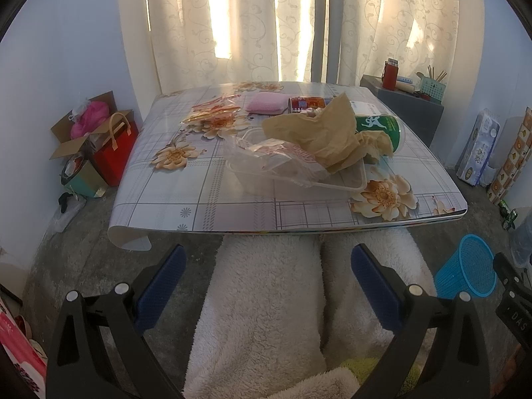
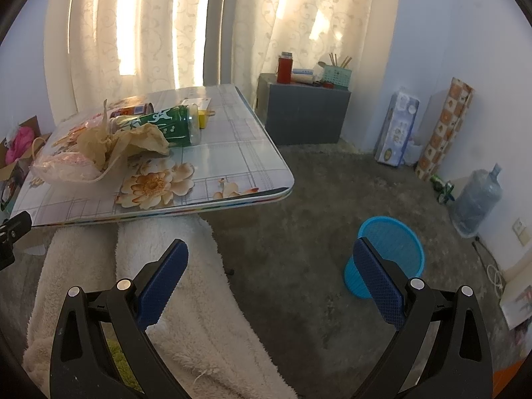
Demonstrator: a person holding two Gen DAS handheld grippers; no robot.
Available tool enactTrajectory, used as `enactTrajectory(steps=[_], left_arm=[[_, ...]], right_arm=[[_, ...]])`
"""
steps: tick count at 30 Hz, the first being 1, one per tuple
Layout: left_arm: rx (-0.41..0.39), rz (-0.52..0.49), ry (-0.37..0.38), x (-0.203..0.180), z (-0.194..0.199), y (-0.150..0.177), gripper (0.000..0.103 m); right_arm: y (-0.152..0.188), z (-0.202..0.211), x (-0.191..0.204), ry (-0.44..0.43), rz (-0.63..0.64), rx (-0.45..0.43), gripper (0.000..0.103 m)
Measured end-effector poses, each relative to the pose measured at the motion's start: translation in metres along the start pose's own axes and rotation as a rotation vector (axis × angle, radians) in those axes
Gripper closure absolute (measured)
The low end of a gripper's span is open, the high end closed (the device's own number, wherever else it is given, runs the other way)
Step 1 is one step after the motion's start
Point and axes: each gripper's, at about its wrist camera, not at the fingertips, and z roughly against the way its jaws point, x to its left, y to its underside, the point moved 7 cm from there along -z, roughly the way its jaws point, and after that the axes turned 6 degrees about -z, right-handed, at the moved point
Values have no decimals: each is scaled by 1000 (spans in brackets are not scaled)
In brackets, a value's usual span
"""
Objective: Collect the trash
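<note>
Trash lies on a low table with a floral cloth (image 1: 206,206): a clear plastic food container (image 1: 286,169), crumpled brown paper (image 1: 329,133), a green cup (image 1: 382,129) on its side, a red can (image 1: 306,103) and clear wrappers (image 1: 216,111). The paper (image 2: 133,143) and green cup (image 2: 166,123) also show in the right wrist view. A blue mesh bin (image 2: 387,256) stands on the floor to the right; it also shows in the left wrist view (image 1: 465,266). My left gripper (image 1: 267,282) is open and empty, short of the table's front edge. My right gripper (image 2: 271,279) is open and empty above the floor.
Legs in white fleece (image 1: 266,299) lie under both grippers. A pink sponge (image 1: 266,103) sits at the table's back. Boxes and a red bag (image 1: 113,153) stand left; a grey cabinet (image 2: 302,116), tissue pack (image 2: 397,126) and water jug (image 2: 475,199) stand right.
</note>
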Motion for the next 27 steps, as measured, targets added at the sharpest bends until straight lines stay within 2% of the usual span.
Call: enactTrajectory(steps=[27], left_arm=[[7,3,-2,2,1,0,6]], right_arm=[[1,0,-1,-2,-3,0,8]])
